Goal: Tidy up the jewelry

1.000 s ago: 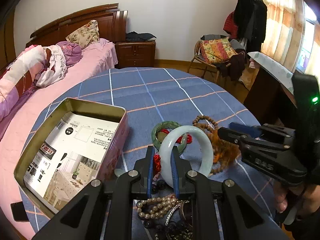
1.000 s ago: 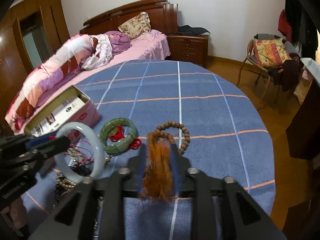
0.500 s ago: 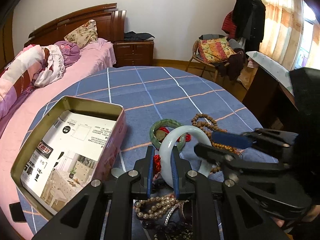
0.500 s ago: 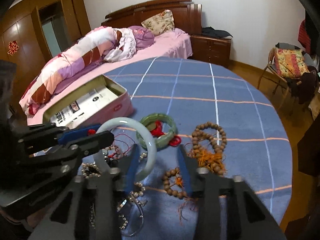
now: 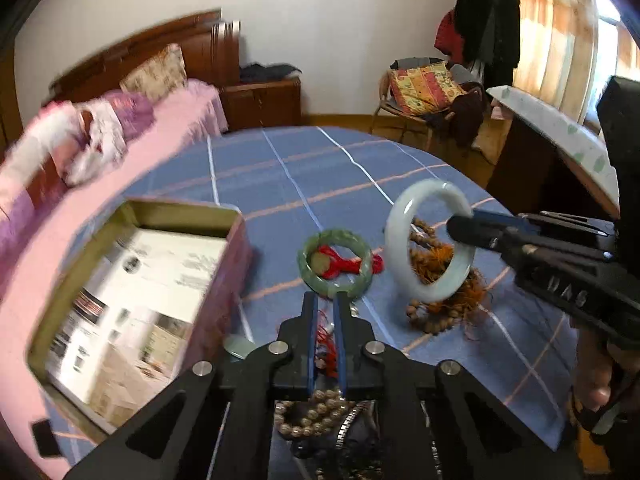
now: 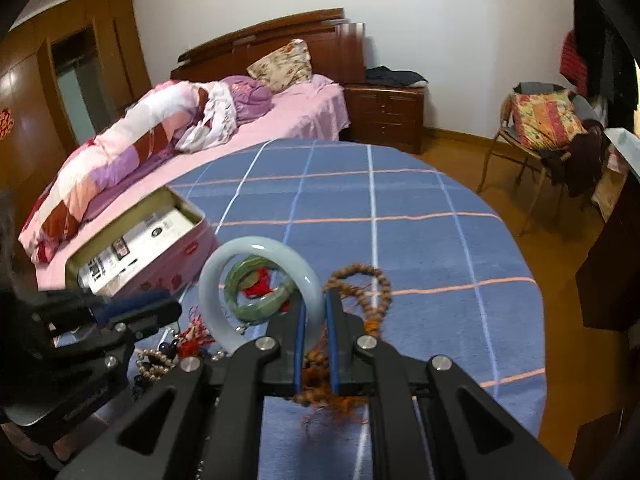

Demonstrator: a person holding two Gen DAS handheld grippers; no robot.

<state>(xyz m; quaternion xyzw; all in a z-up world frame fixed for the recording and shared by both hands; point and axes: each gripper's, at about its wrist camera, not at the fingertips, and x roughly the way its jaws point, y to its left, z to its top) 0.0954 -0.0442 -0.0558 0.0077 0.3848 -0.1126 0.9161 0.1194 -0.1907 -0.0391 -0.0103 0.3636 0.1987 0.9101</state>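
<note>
My right gripper [image 6: 315, 312] is closing on the pale jade bangle [image 6: 256, 246], and its pads press the rim, holding it upright above the table. In the left wrist view the bangle [image 5: 396, 240] hangs at the right gripper's [image 5: 460, 226] tip, over a wooden bead bracelet with an orange tassel [image 5: 440, 308]. My left gripper [image 5: 325, 300] is closing, its jaws nearly together and holding nothing. It sits just in front of a green bangle [image 5: 366, 256] with red cord. The open tin box [image 5: 236, 236] is to its left.
Pearl beads [image 5: 316, 412] and dark chains lie under the left gripper. The round table has a blue checked cloth [image 6: 400, 208]. A pink bed [image 6: 304, 120] stands behind it, a chair [image 6: 536, 128] at the back right and a dark cabinet [image 6: 612, 272] at the right.
The pale bangle has passed from my left gripper to my right. The right gripper left the tasselled bracelet, swung left and shut on the bangle. The left jaws let go and narrowed.
</note>
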